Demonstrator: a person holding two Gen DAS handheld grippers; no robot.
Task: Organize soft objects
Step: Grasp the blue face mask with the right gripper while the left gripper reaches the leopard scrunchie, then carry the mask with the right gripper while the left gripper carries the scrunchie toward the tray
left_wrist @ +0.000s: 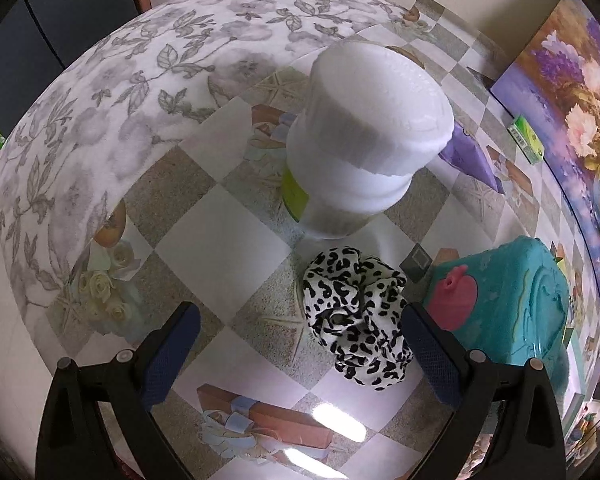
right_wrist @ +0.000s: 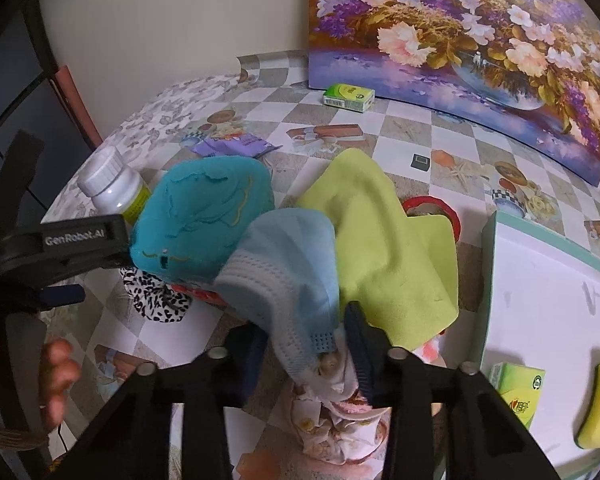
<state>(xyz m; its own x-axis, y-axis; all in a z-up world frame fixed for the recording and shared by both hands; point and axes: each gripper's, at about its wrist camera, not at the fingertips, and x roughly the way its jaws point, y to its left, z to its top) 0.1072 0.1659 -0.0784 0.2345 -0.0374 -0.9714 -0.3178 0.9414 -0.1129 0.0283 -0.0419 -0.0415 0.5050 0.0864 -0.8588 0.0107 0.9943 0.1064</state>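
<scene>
Here, right gripper (right_wrist: 300, 350) clamped on a blue mask (right_wrist: 288, 268), over a pink cloth (right_wrist: 332, 428). Beside it: green cloth (right_wrist: 392, 240), teal pouch (right_wrist: 200, 220). White tray (right_wrist: 540, 288) holding sponge (right_wrist: 598, 404). Left gripper (left_wrist: 300, 344) spread wide, leopard scrunchie (left_wrist: 356, 320) between fingers; bottle (left_wrist: 364, 136) beyond.

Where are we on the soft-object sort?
Done: a yellow sponge lies in the white tray. In hand: right gripper shut on the blue face mask. Left: open left gripper hovers by the leopard scrunchie; teal plush and green cloth untouched.
</scene>
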